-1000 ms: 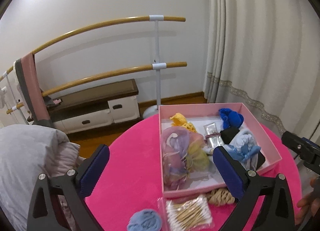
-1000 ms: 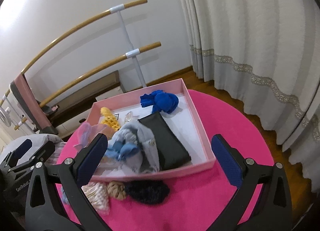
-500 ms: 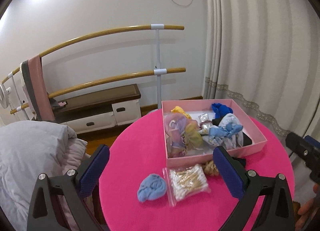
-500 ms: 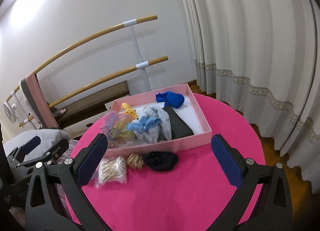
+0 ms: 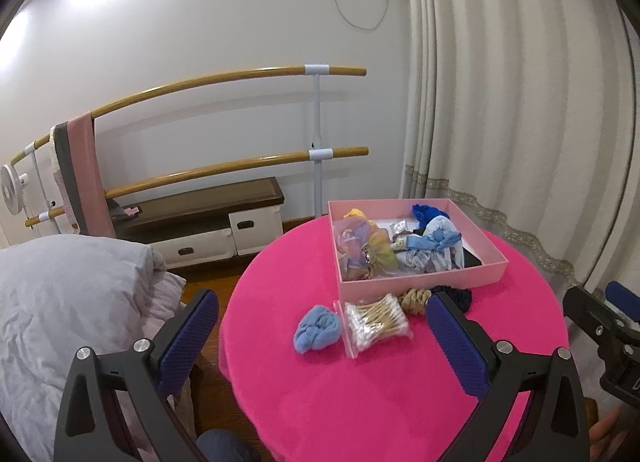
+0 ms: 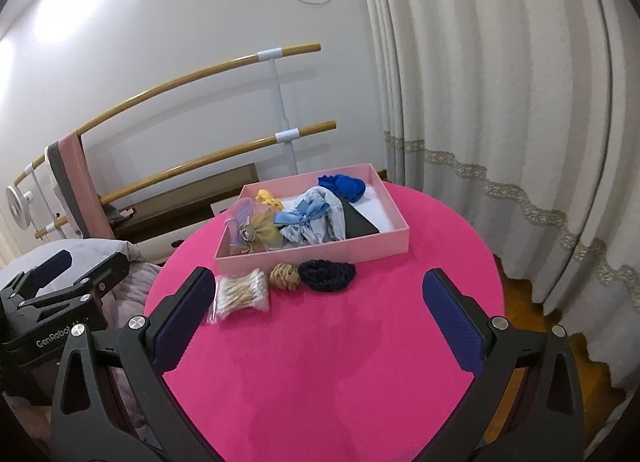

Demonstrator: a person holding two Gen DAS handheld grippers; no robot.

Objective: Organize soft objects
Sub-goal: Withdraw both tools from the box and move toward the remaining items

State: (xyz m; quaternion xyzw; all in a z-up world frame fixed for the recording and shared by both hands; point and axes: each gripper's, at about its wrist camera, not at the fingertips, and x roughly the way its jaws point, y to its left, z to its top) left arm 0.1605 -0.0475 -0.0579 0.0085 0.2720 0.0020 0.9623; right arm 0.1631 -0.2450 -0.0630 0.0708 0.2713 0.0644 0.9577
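Observation:
A pink box sits on the far half of the round pink table, filled with scrunchies, a light blue bow, a royal blue piece and a black pouch. In front of it lie a light blue soft ball, a bag of cotton swabs, a tan braided scrunchie and a dark navy net scrunchie. My left gripper and right gripper hover open over the near table, holding nothing.
Cream curtains hang to the right. Wooden ballet bars run along the wall behind a low cabinet. A grey duvet lies left of the table. Each gripper shows at the edge of the other's view.
Both grippers have pulled back and up from the box, so the whole table and the loose items in front of the box have come into view. Both stay open.

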